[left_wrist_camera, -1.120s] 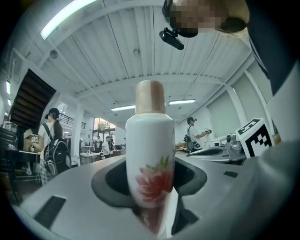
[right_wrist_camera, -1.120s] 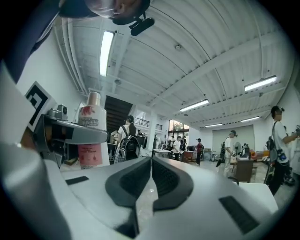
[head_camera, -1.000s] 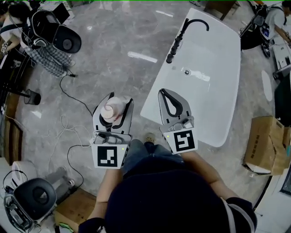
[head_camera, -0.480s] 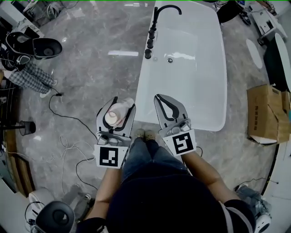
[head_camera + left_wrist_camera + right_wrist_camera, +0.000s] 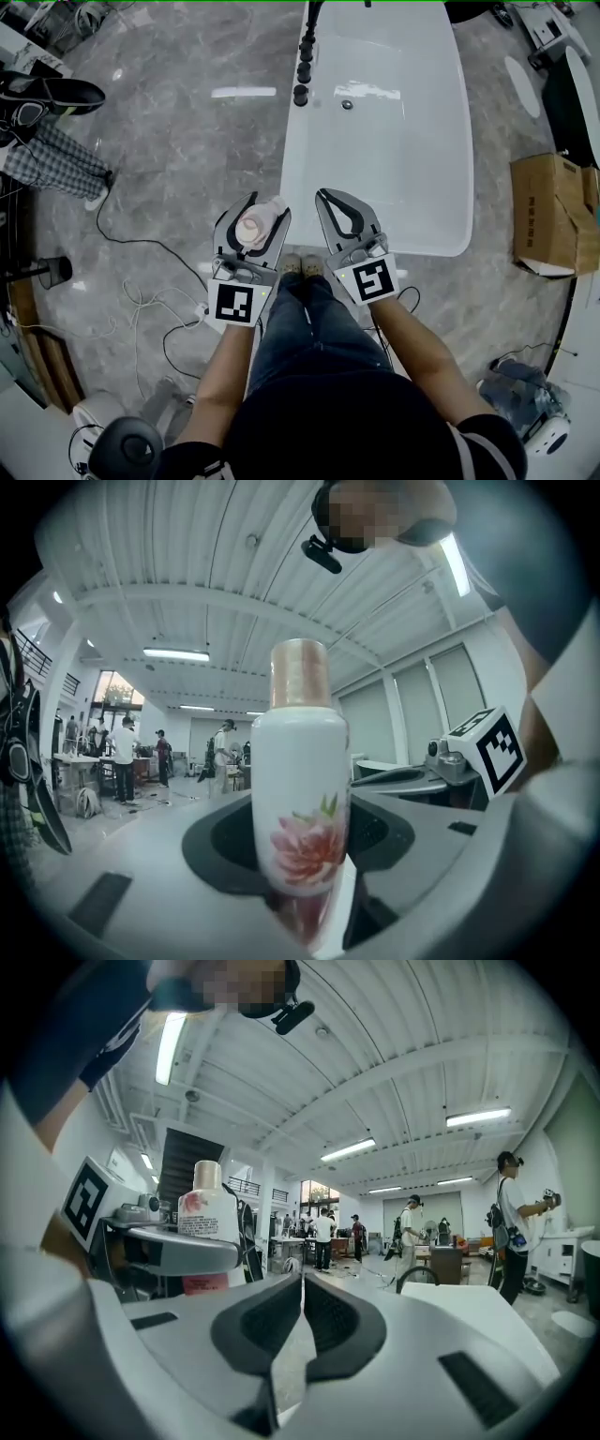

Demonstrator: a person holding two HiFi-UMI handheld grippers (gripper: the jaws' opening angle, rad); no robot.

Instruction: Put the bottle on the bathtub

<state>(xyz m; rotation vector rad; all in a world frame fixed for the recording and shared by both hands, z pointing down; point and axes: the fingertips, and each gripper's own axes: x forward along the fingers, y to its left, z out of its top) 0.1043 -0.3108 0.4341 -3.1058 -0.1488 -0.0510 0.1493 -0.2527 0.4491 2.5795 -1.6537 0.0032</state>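
**A:** Where's the white bottle with the pink flower print and coppery cap (image 5: 300,789)?

**B:** It's in the left claw (image 5: 265,203), whose pads are clamped on the lower body from both sides. It stands upright with the cap on top. It's held over the grey marble floor (image 5: 169,159), just short of the near end of the white oval bathtub (image 5: 384,246) and off that end's left corner, so it isn't on the tub yet.

**A:** Why grip it so low and keep it upright?

**B:** I'd say that's so it can go down base first on the flat rim. An upright bottle needs no turning before it's let go. The low grip may put the claw close to the rim as the bottle comes down, so that needs watching.

**A:** And the right claw (image 5: 325,195)?

**B:** It's clenched, pads meeting, with nothing between them. It hangs just beside the left one, pointing at the tub's near end. My guess is that it's only keeping clear — one claw is enough for this bottle.

**A:** Is anything on the tub in the way?

**B:** The black tap fittings (image 5: 305,70) sit along the left rim towards the far end, well away from here. The near rim looks bare — a reasonable landing spot. The rim is narrow and curved, so the base will have to sit squarely on it or the bottle could tip into the basin or onto the floor.
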